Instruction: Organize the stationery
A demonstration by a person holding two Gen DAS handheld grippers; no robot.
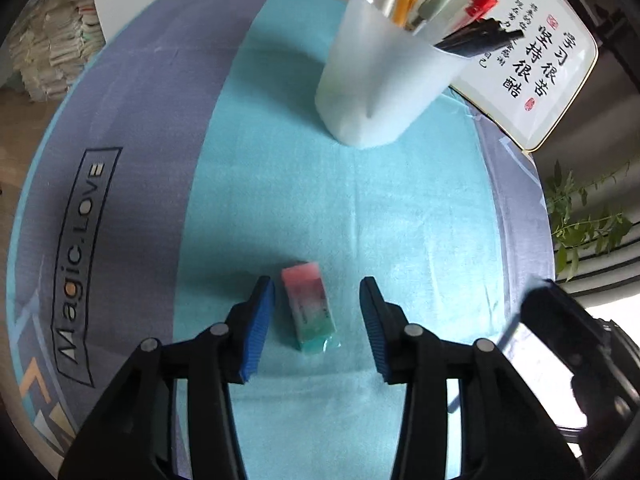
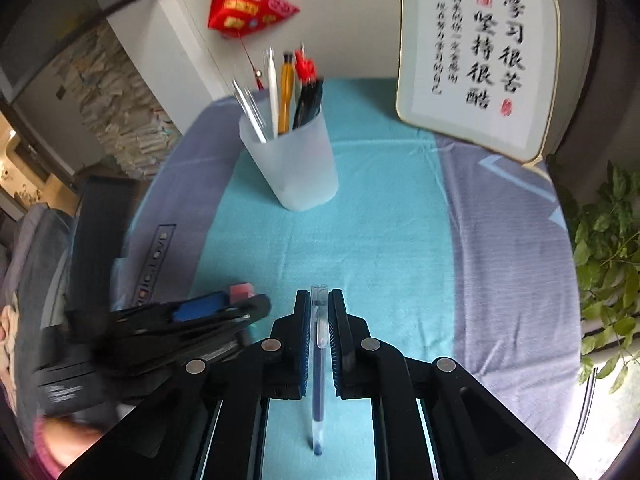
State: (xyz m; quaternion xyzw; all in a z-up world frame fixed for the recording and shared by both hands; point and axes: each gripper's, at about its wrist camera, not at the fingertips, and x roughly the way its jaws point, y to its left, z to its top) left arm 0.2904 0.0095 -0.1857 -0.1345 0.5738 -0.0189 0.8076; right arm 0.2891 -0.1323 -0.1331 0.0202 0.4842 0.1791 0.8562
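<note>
While right gripper fingers clamp pen lengthwise, ready for cup holding other pens: left gripper fingers parted, straddling eraser flat on desk, untouched.

Both wrist cameras looked steeply down (close in) along their fingers, sharing the frosted white plastic pen cup.

Framed calligraphy board leaning at the worktop's far edge, red hanging ornament, leafy green plant, striped blue-grey cloth, stacked papers.
</note>
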